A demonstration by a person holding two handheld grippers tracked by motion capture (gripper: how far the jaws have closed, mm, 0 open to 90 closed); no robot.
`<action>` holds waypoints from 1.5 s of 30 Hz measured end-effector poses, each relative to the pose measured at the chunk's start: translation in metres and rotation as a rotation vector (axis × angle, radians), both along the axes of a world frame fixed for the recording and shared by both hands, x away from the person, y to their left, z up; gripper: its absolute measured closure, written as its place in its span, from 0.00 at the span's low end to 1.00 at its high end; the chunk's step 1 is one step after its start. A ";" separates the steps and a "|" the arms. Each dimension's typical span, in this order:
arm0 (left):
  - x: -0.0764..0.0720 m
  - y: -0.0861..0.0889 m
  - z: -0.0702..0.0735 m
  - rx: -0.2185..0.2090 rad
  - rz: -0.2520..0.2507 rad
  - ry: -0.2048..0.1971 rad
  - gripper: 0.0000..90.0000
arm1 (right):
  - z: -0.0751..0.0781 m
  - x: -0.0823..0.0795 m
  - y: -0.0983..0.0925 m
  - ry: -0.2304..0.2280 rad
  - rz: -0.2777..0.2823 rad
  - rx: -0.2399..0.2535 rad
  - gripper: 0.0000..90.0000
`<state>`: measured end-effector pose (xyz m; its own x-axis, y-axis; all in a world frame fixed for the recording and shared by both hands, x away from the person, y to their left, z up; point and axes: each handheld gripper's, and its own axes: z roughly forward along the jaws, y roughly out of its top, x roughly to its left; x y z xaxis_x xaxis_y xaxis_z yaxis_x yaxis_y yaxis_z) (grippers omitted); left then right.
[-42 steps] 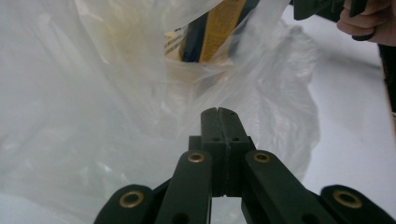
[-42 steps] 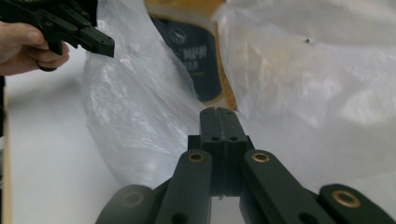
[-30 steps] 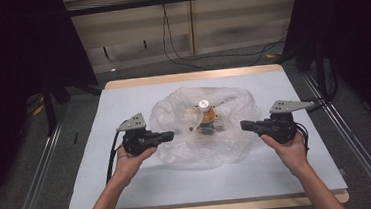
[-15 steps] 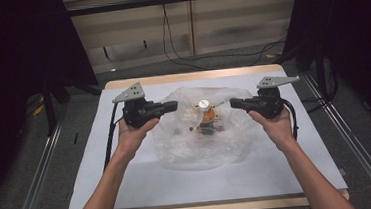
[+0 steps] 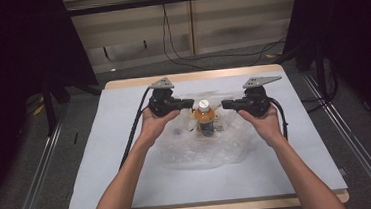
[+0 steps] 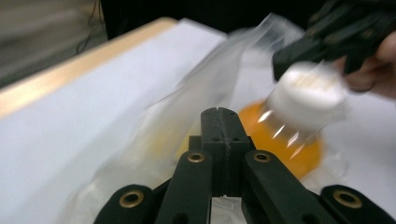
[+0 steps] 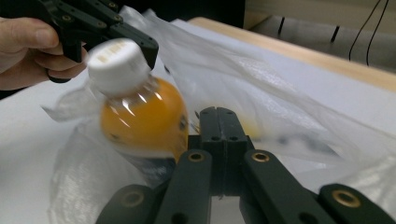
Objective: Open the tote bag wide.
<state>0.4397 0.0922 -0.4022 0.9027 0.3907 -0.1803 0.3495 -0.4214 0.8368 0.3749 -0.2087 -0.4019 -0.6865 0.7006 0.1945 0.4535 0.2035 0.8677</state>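
Observation:
A bottle of orange drink (image 5: 205, 119) with a white cap stands upright inside a clear plastic bag (image 5: 197, 152) in the middle of the table. My left gripper (image 5: 190, 103) is level with the cap on its left, jaws shut. My right gripper (image 5: 224, 103) faces it from the cap's right, also shut. In the left gripper view the shut jaws (image 6: 218, 111) point at the bag's film, with the bottle (image 6: 280, 142) just right of them. In the right gripper view the shut jaws (image 7: 218, 110) sit beside the bottle (image 7: 140, 122). Whether either pinches film I cannot tell.
The table is covered with a white sheet (image 5: 117, 155) with a wooden rim at the far edge. Black cables trail from both grippers across it. Metal rails run along the floor on both sides, and dark curtains hang beyond.
Both hands moved away from the person's side of the table, then inward toward the bottle. The grippers now flank the cap closely. Their jaws stayed shut.

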 end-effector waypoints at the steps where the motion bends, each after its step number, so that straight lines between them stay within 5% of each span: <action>1: 0.002 0.001 -0.008 0.030 0.010 0.016 1.00 | -0.005 0.003 -0.001 0.011 -0.011 -0.009 1.00; 6: 0.010 0.004 -0.041 0.070 0.042 0.071 1.00 | -0.033 0.012 -0.011 0.083 -0.036 -0.020 1.00; 14: 0.021 0.018 -0.071 0.147 0.090 0.147 1.00 | -0.067 0.022 -0.027 0.152 -0.063 -0.058 1.00; 17: 0.025 0.030 -0.085 0.146 0.120 0.191 1.00 | -0.078 0.024 -0.039 0.182 -0.090 -0.063 1.00; 20: 0.026 0.041 -0.091 0.081 0.135 0.228 1.00 | -0.084 0.024 -0.048 0.198 -0.110 -0.065 1.00; 24: 0.026 0.050 -0.089 0.097 0.143 0.234 1.00 | -0.091 0.024 -0.051 0.218 -0.110 -0.116 1.00; 28: 0.025 0.063 -0.088 0.115 0.152 0.213 1.00 | -0.093 0.019 -0.063 0.214 -0.145 -0.092 1.00; 31: 0.022 0.072 -0.085 0.145 0.157 0.199 1.00 | -0.092 0.017 -0.072 0.207 -0.168 -0.123 1.00; 35: 0.017 0.084 -0.087 0.118 0.161 0.200 1.00 | -0.090 0.012 -0.081 0.201 -0.193 -0.140 1.00; 41: 0.010 0.083 -0.080 0.196 0.147 0.149 1.00 | -0.088 0.010 -0.081 0.188 -0.203 -0.176 1.00; 43: 0.010 0.085 -0.077 0.193 0.144 0.138 1.00 | -0.087 0.010 -0.079 0.185 -0.200 -0.191 1.00; 45: 0.008 0.086 -0.069 0.145 0.144 0.129 1.00 | -0.083 0.009 -0.077 0.172 -0.174 -0.168 1.00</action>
